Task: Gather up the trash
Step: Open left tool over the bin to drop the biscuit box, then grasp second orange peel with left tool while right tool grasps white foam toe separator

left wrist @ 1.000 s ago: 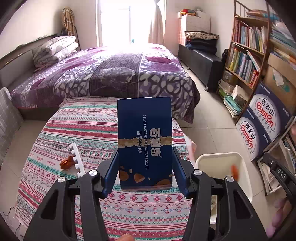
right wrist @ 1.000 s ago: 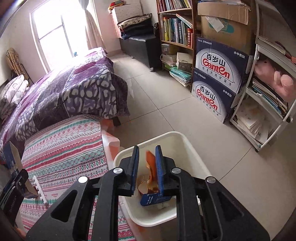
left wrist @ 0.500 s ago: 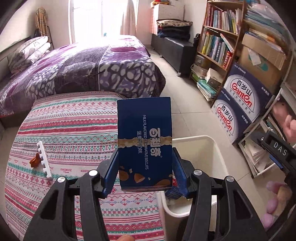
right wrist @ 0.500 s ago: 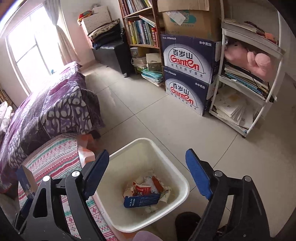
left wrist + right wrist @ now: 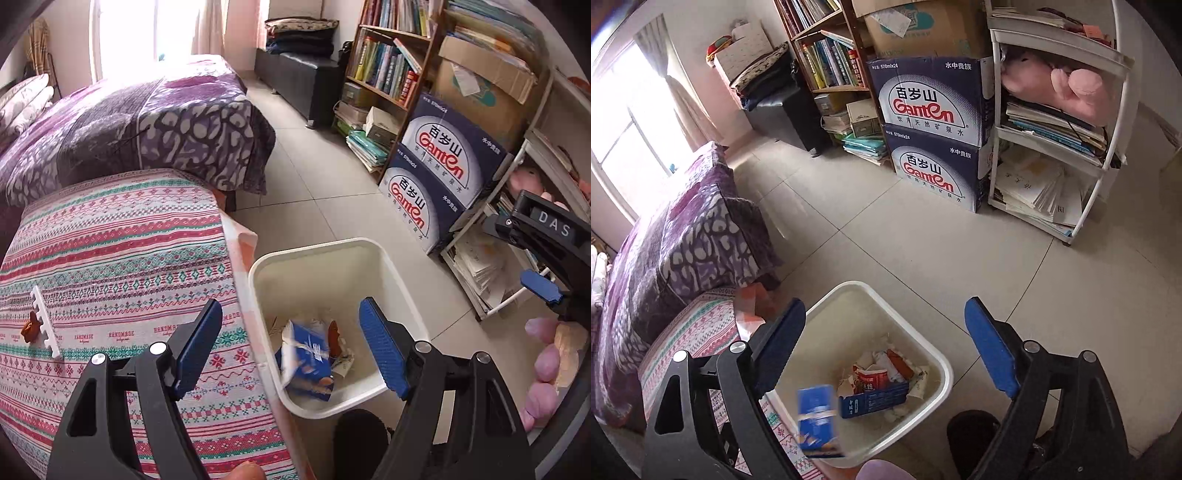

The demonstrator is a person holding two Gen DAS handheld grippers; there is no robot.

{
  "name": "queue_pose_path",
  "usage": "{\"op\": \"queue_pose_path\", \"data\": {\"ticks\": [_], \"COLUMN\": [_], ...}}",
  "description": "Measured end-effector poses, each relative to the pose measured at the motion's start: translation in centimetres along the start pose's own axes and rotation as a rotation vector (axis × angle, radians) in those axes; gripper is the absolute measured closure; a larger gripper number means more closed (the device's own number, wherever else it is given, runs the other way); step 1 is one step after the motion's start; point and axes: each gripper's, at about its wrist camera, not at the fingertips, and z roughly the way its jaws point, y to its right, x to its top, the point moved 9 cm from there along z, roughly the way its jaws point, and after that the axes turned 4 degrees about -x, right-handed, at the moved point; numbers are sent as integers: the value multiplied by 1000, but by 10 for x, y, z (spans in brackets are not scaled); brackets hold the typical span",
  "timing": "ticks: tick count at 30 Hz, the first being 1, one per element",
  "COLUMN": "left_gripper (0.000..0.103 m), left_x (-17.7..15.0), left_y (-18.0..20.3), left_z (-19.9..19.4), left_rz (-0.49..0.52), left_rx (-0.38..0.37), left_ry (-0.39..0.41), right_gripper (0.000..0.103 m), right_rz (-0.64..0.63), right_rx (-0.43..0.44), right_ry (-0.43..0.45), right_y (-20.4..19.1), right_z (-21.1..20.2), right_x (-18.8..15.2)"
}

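Left wrist view: the left gripper stood with its jaws wide and nothing between them, having just been opening, above the near left rim of the white bin. The blue biscuit box, blurred, was inside the bin among other wrappers. On the striped cloth to the left lay a white comb-like piece touching a small orange scrap. The right gripper showed at the far right edge.

Right wrist view: the right gripper was also spread wide and empty, over the bin. The blurred blue box was at the bin's near left side, beside another blue carton and a red wrapper.
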Motion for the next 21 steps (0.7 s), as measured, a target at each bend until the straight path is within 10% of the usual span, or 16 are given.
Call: {"op": "queue_pose_path", "data": {"ticks": [13, 21], "left_gripper": [27, 27], "left_x": [-38, -54], "left_y": [-184, -296], "left_z": [8, -6], "left_rz": [-372, -368], "left_rx": [305, 510], "left_ry": [-191, -261], "right_gripper": [12, 10], "right_rz": [-169, -239], "right_rx": [43, 59], "right_ry": [-63, -126], "right_y": [-67, -99], "right_z": [2, 9], "right_x": [-43, -68]}}
